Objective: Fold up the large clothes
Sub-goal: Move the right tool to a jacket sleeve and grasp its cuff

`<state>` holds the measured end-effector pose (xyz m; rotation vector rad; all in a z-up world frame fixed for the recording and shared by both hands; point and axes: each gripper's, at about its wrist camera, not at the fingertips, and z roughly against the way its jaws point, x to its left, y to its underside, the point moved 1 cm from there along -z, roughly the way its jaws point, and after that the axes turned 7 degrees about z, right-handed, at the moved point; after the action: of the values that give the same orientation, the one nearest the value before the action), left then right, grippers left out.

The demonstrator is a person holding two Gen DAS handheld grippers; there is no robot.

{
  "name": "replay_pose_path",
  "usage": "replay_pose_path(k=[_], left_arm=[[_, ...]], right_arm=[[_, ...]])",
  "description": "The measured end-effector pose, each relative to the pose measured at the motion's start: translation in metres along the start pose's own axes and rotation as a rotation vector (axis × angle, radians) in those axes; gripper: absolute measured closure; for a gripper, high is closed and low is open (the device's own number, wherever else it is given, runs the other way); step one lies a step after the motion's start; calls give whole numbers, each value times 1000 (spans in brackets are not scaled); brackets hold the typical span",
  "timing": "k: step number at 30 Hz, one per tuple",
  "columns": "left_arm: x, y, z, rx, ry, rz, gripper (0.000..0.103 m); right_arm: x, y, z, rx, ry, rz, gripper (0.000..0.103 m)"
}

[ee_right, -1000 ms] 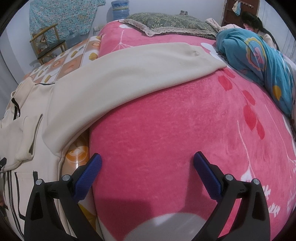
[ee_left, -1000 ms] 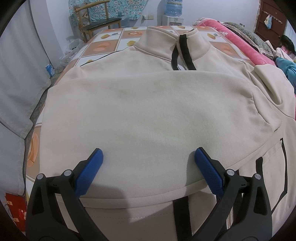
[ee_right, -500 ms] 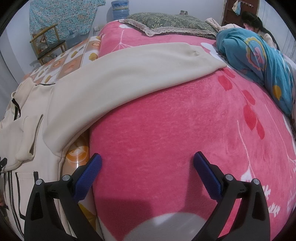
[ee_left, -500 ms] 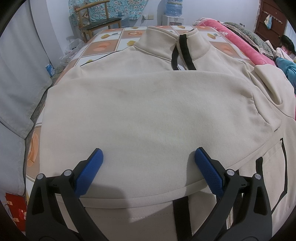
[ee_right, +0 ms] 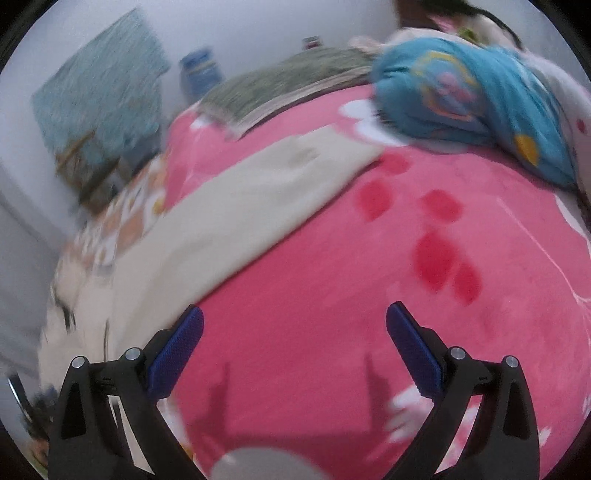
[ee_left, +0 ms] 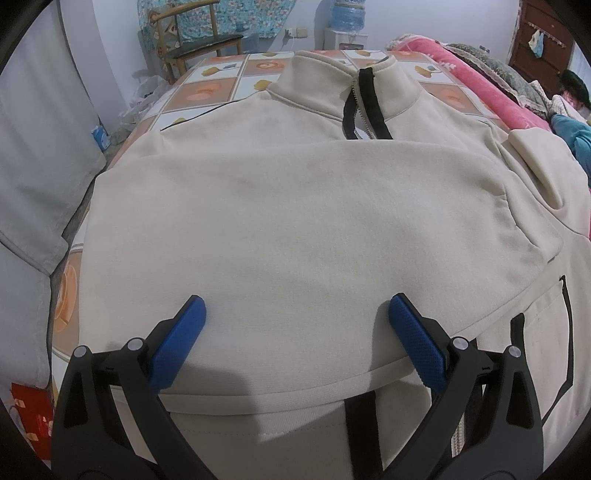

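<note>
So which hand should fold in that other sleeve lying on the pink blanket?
Probably the right. Its open tool faces the sleeve on the blanket; the left tool hovers over the jacket's folded body.

Looking like a home bedroom: pink blanket (ee_right: 332, 258) covering a bed, pillow (ee_right: 288, 85) lying at its far edge, wooden chair (ee_left: 192, 40) standing by the wall.

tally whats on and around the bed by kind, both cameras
cream jacket: 1
pink blanket: 1
blue quilt bundle: 1
green patterned pillow: 1
wooden chair: 1
water jug: 1
hand-held gripper: 2, left and right, both open and empty
total: 8
</note>
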<state>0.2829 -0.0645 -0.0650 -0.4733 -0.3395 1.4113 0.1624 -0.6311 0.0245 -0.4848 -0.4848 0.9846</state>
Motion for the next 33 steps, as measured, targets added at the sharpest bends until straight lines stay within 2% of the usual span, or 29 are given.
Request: replay_pose_path(k=[3, 4, 8, 11, 16, 22, 24, 26, 27, 29, 31, 33], left_arm=[[0, -1, 0, 2, 3, -5, 6], [0, -2, -1, 2, 3, -5, 6], [-1, -2, -1, 3, 5, -8, 6], [-1, -2, -1, 2, 4, -8, 6], [-1, -2, -1, 4, 4, -8, 6], [-1, -3, -2, 12, 3, -5, 6], [-1, -3, -2, 11, 3, -5, 6], [-1, -3, -2, 8, 3, -6, 6], [-1, -3, -2, 9, 3, -6, 6], [-1, -3, -1, 7, 3, -5, 6], [-1, -3, -1, 8, 3, -5, 6], [-1, -3, -1, 8, 3, -6, 6]], right_arm=[[-49, -19, -1, -32, -48, -174, 7], [-64, -25, -4, -42, -72, -232, 11], [-90, -46, -24, -50, -144, -347, 16], [-85, -60, -45, -49, -186, -356, 19], [-79, -85, -89, -24, -208, -397, 32], [-91, -98, -135, 7, -150, -483, 50], [-95, -101, -140, -13, -132, -497, 57], [-97, -104, -143, -17, -116, -501, 70], [-99, -105, -144, -18, -105, -505, 82], [-101, -105, -142, -23, -114, -515, 92], [-99, -106, -132, -56, -130, -512, 94], [-89, -110, -116, -95, -121, -456, 94]])
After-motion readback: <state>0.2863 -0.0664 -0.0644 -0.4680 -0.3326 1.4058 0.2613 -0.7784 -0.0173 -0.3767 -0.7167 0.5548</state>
